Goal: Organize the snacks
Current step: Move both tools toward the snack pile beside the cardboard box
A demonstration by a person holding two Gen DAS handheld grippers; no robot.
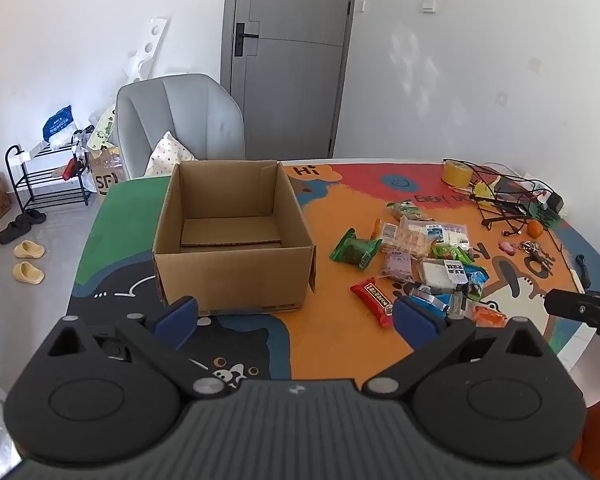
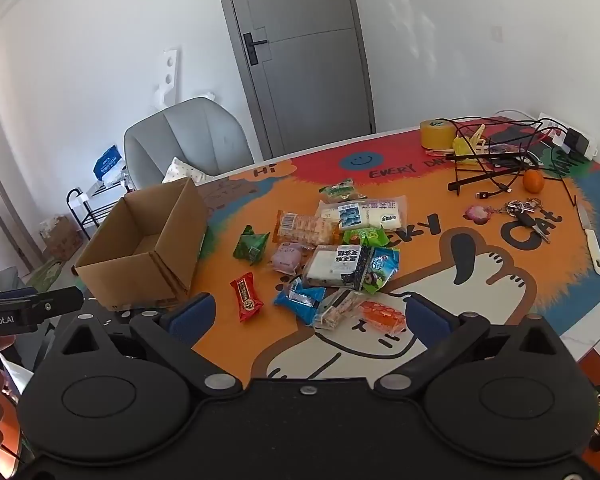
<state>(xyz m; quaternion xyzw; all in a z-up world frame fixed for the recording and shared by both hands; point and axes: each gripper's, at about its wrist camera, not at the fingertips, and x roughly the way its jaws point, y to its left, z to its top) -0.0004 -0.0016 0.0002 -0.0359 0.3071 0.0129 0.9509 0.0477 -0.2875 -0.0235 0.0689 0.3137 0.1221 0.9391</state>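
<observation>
An empty cardboard box [image 1: 236,276] [image 2: 128,276] stands open on the colourful cartoon table mat [image 1: 332,344] [image 2: 480,280]. To its right lies a heap of several snack packets [image 1: 424,256] [image 2: 340,248], with a red packet [image 1: 374,300] [image 2: 246,296] and a green one [image 1: 354,250] [image 2: 251,245] nearest the box. My left gripper [image 1: 296,316] hovers open in front of the box, nothing between its blue pads. My right gripper [image 2: 310,314] hangs open over the near edge of the heap, above a blue packet [image 2: 300,296] and an orange one [image 2: 382,314].
At the table's far right sit a tape roll [image 2: 436,134], a black wire rack with cables [image 2: 496,160], a small orange [image 2: 533,181], keys [image 2: 526,212] and a knife [image 2: 591,240]. A grey chair [image 1: 180,120] stands behind the box. A shoe rack [image 1: 46,176] and slippers [image 1: 28,260] are on the floor.
</observation>
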